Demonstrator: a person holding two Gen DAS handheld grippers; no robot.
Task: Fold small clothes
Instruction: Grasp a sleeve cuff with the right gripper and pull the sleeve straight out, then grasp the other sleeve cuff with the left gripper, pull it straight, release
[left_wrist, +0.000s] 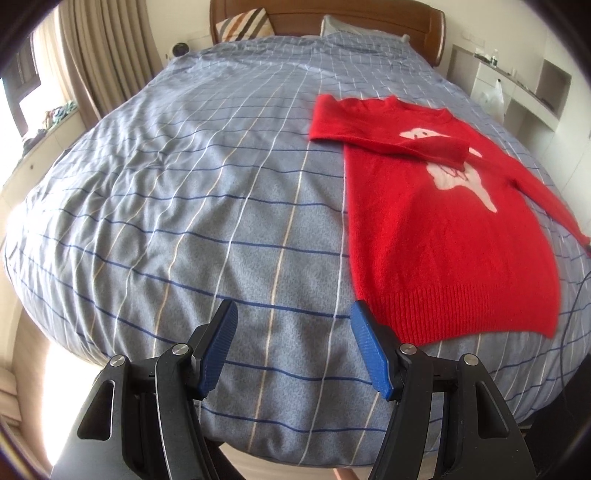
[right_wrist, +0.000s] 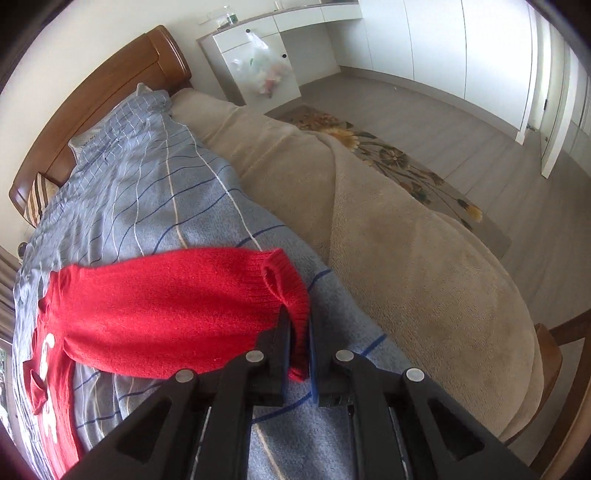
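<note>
A red knitted sweater (left_wrist: 436, 236) with a pale figure on its chest lies flat on the right half of the bed. One sleeve (left_wrist: 388, 142) is folded across the chest. The other sleeve (left_wrist: 546, 195) runs off toward the right edge. My left gripper (left_wrist: 294, 308) hovers open over the bedcover, just left of the ribbed hem corner, with nothing between its blue pads. In the right wrist view my right gripper (right_wrist: 297, 321) is shut on the ribbed cuff (right_wrist: 291, 288) of the outstretched sleeve (right_wrist: 166, 306), which is lifted off the cover.
The blue-grey checked bedcover (left_wrist: 184, 221) spreads wide to the left of the sweater. A wooden headboard (left_wrist: 332, 14) and a striped pillow (left_wrist: 243, 26) stand at the far end. A beige blanket (right_wrist: 369, 240) lines the bed's right side, with a floral rug (right_wrist: 388, 155) and a white cabinet (right_wrist: 264, 74) beyond.
</note>
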